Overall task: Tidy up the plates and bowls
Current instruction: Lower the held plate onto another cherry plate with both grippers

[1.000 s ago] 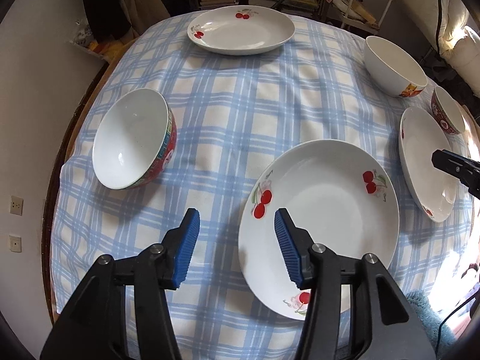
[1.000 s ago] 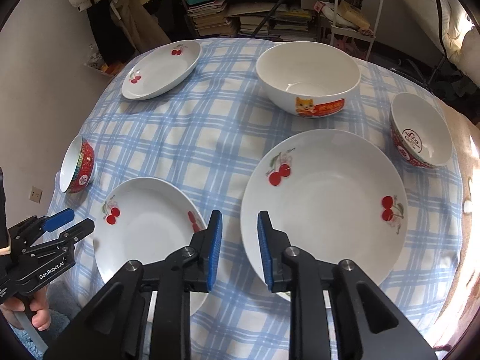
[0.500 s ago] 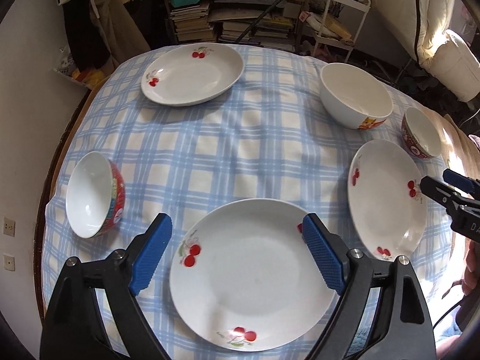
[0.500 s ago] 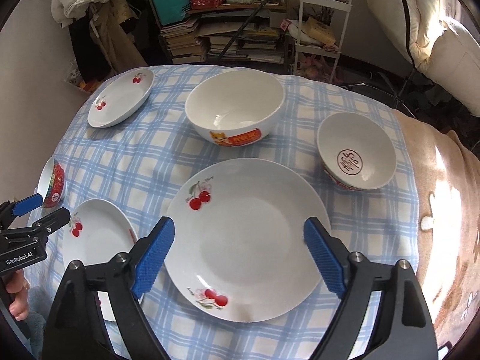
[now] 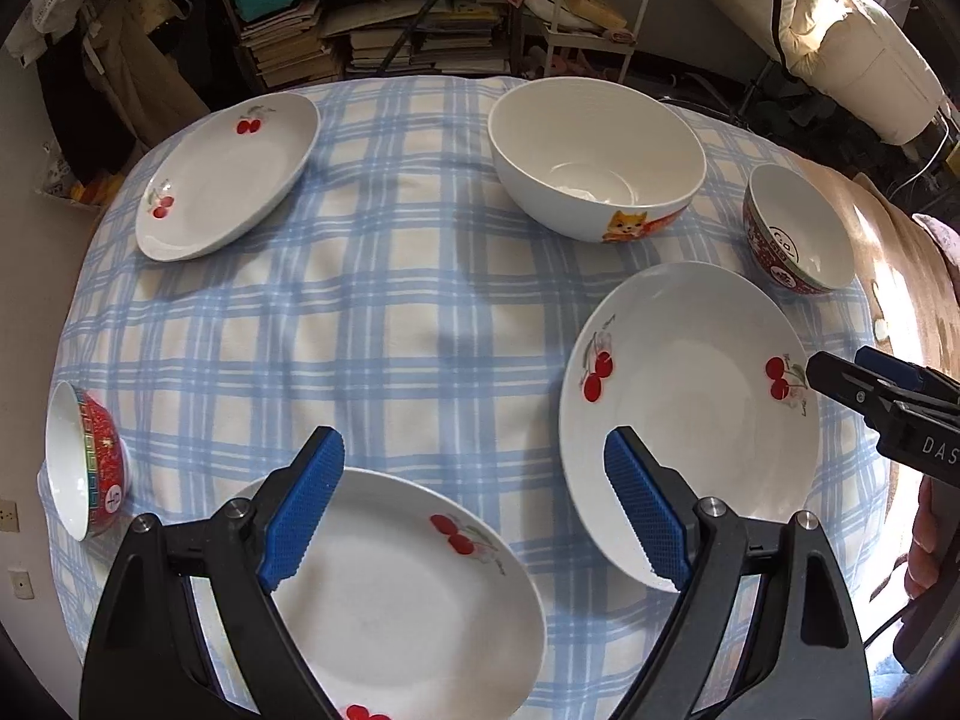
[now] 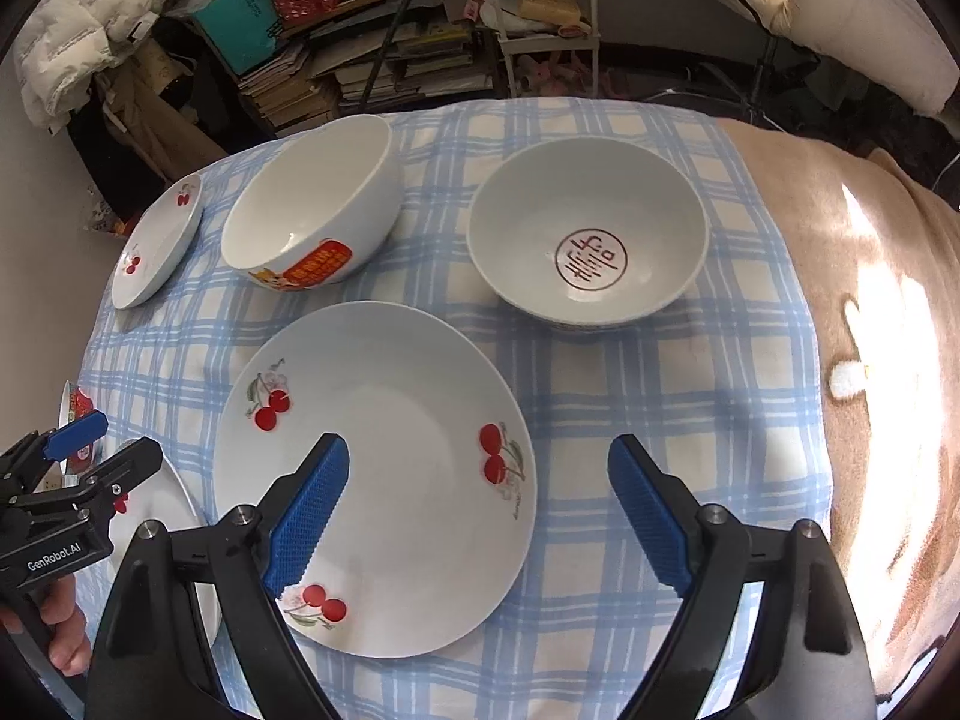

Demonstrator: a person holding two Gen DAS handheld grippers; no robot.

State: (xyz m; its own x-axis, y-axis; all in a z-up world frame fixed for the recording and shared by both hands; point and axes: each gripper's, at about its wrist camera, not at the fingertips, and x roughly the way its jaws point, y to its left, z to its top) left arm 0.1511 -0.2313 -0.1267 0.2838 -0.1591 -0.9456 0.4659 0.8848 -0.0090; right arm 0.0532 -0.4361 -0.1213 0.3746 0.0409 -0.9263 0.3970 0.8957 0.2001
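Note:
Three white cherry plates lie on the blue checked tablecloth: a near plate [image 5: 396, 600], a large plate [image 5: 690, 414] [image 6: 372, 468] and a far plate [image 5: 228, 174] [image 6: 159, 240]. A big white cat bowl [image 5: 594, 180] [image 6: 312, 222] and a small red-sided bowl [image 5: 798, 228] [image 6: 588, 228] stand at the back; another red bowl [image 5: 84, 474] sits at the left edge. My left gripper [image 5: 474, 510] is open above the near plate's far rim. My right gripper [image 6: 480, 516] is open over the large plate's right rim. Both are empty.
The tablecloth [image 5: 384, 312] covers a round table; a brown blanket [image 6: 870, 300] lies on its right side. Bookshelves [image 5: 384, 30] and a white rack [image 5: 594, 6] stand behind the table. A wall [image 5: 24, 276] is at the left.
Both grippers have opened wide from nearly shut and drawn back and turned right. The left one now sits over the near plate, the right one over the large plate's right rim.

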